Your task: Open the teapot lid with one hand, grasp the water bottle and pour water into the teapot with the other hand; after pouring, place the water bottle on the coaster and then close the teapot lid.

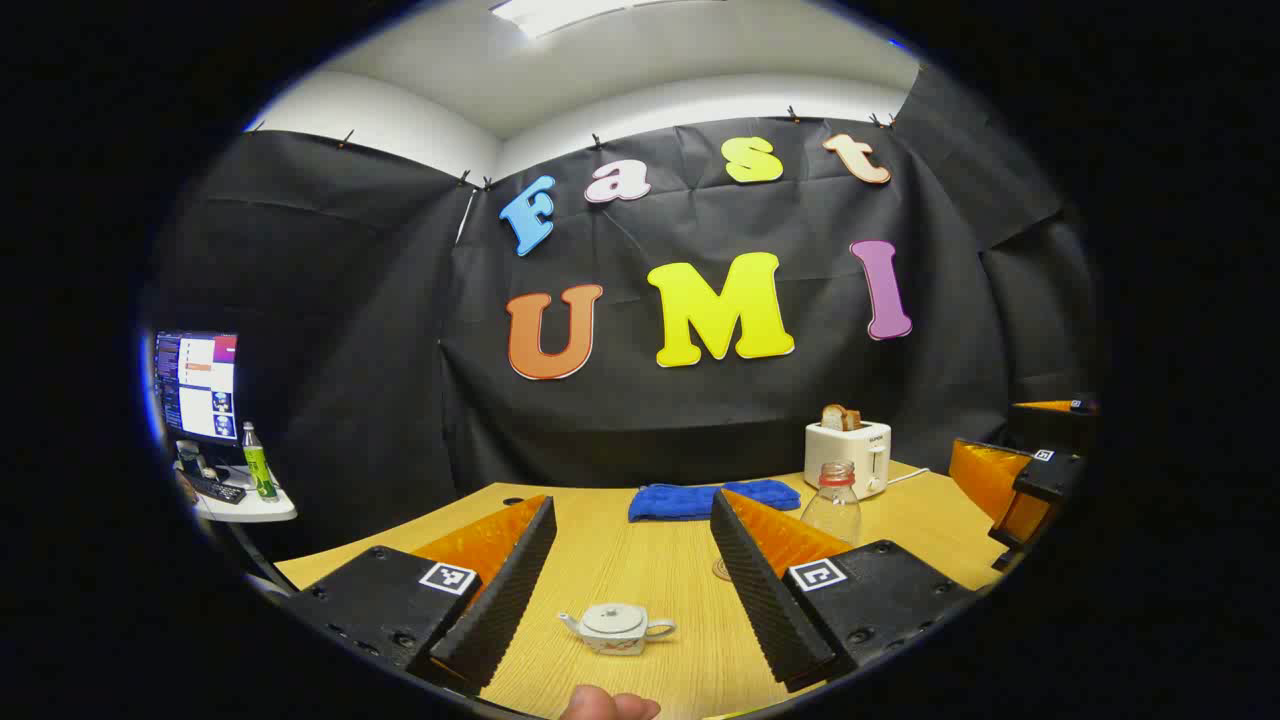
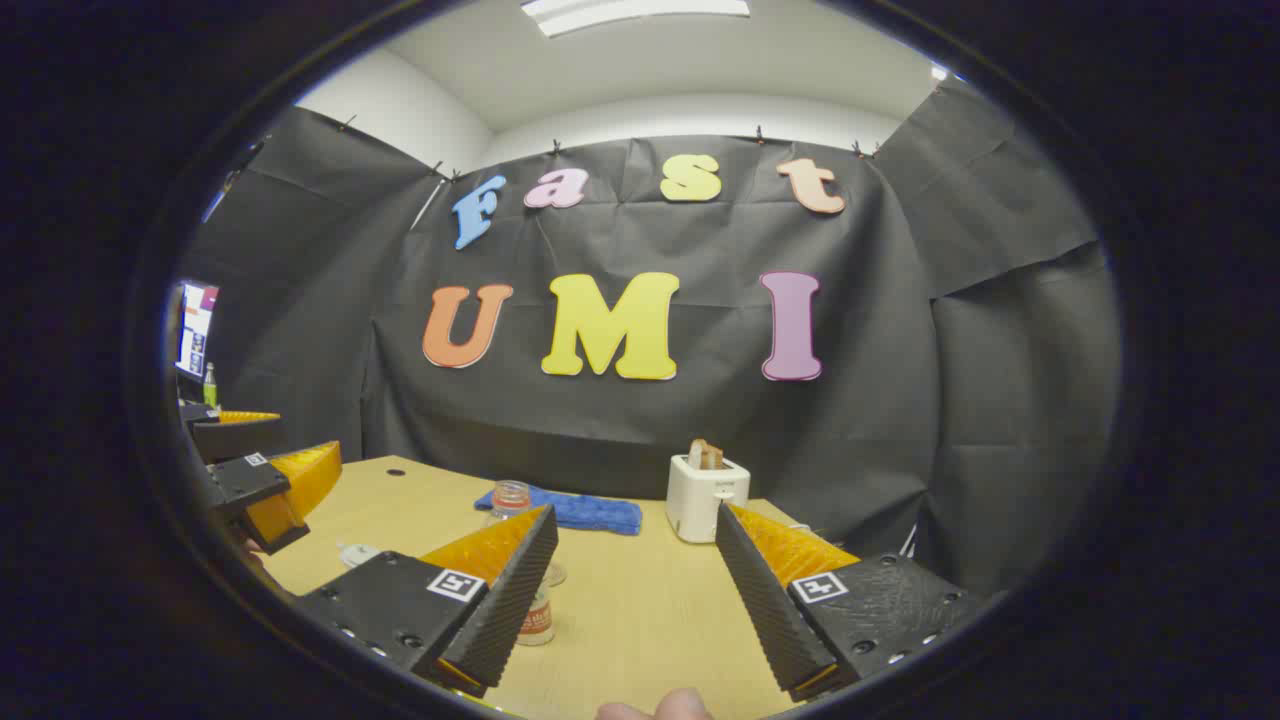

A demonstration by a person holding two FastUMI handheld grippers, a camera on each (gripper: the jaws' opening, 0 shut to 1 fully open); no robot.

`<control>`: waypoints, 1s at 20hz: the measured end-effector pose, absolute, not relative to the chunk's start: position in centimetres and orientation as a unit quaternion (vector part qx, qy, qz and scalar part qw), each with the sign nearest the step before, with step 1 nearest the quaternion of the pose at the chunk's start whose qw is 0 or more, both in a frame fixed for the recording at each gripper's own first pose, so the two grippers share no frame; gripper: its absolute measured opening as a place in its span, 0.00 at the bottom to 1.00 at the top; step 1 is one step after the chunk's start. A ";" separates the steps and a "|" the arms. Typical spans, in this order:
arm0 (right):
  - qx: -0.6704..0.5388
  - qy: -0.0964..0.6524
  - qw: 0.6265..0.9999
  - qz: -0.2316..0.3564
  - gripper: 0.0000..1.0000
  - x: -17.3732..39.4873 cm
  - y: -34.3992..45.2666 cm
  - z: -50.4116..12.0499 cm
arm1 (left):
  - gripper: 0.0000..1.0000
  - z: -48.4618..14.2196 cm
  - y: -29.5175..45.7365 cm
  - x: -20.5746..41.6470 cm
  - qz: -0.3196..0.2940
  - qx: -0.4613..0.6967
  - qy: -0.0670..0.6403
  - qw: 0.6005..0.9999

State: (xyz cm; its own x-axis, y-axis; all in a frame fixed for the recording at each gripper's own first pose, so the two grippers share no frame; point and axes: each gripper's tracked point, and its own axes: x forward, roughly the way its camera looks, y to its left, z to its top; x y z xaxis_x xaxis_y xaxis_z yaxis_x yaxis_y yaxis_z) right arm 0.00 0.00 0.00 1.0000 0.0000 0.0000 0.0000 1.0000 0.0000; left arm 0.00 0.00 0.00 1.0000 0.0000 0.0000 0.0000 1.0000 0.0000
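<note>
Teapot sits low on the wooden table in the left gripper view, small and pale, lid on, spout pointing to the picture's left and handle to the right, framed between the spread fingers of the left gripper, whose jaws stand wide apart with nothing between them. That view also gives the water bottle standing upright beyond the gripper's right-hand finger, its lower part hidden behind that finger, with a white toaster holding bread just behind it and a folded blue cloth lying flat toward the back of the table. At the far right edge of that view the other gripper shows partly. At the far left a monitor and a green bottle sit on a separate small side table. The right gripper view looks from the other side: the right gripper is likewise spread wide and grips nothing, and the water bottle stands mostly behind its left-hand finger, clear body and label peeking out on either side. Here the teapot is barely a pale sliver near the left gripper. A fingertip pokes up at the bottom edge.
</note>
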 end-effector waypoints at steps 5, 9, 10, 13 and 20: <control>-0.001 -0.001 1.000 0.003 0.97 0.0 0.4 -0.1 | 0.97 -0.3 -0.3 0.1 -0.003 -0.002 0.004 1.000; 0.005 0.000 1.000 0.002 0.95 0.1 0.3 -0.2 | 0.97 -0.4 -0.1 0.2 -0.003 -0.004 0.005 1.000; 0.006 0.001 1.000 0.003 0.97 0.1 0.3 -0.2 | 0.97 -0.3 0.0 0.2 -0.002 -0.005 0.007 1.000; 0.004 0.004 1.000 0.006 0.97 0.3 0.7 -0.6 | 0.97 -0.6 0.0 0.3 -0.002 -0.007 0.012 1.000; 0.004 0.008 1.000 0.012 0.97 0.4 1.4 -0.8 | 0.97 -0.5 0.4 0.2 -0.001 -0.009 0.011 1.000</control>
State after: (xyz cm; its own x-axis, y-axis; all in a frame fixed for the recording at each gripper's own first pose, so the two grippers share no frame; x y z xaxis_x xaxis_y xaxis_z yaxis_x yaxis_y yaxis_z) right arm 0.36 1.42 -0.76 0.9996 0.0245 -0.0152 -0.0244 0.9997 0.0080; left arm 0.17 0.40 -0.46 0.9998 -0.0023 -0.0219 0.0019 0.9998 -0.0185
